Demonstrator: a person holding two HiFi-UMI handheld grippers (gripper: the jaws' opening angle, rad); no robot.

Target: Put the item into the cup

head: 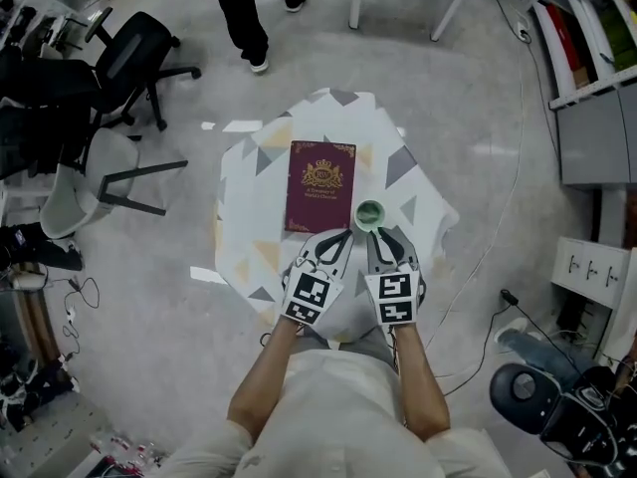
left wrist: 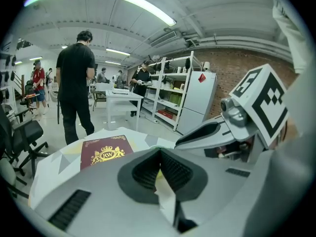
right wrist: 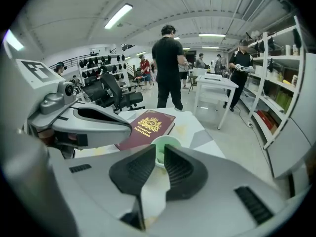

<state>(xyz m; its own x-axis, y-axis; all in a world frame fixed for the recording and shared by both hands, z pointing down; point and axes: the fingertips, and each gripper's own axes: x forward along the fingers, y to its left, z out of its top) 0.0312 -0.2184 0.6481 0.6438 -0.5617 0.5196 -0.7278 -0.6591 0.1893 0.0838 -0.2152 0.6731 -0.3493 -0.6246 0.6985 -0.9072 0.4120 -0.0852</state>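
Book [head: 320, 185] on the table [head: 249, 167], cup [head: 369, 214] just right of the book's near right corner.

A maroon book [head: 320, 185] with a gold crest lies flat on the table [head: 249, 217] (cloth patterned in grey and yellow triangles). A black office chair [head: 134, 53] stands on the floor, well apart.

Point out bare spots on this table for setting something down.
Free: the strip between the book and the table's left edge, and the corner right of the cup. Crowded: the near edge, where the left claw and right claw sit by the cup.
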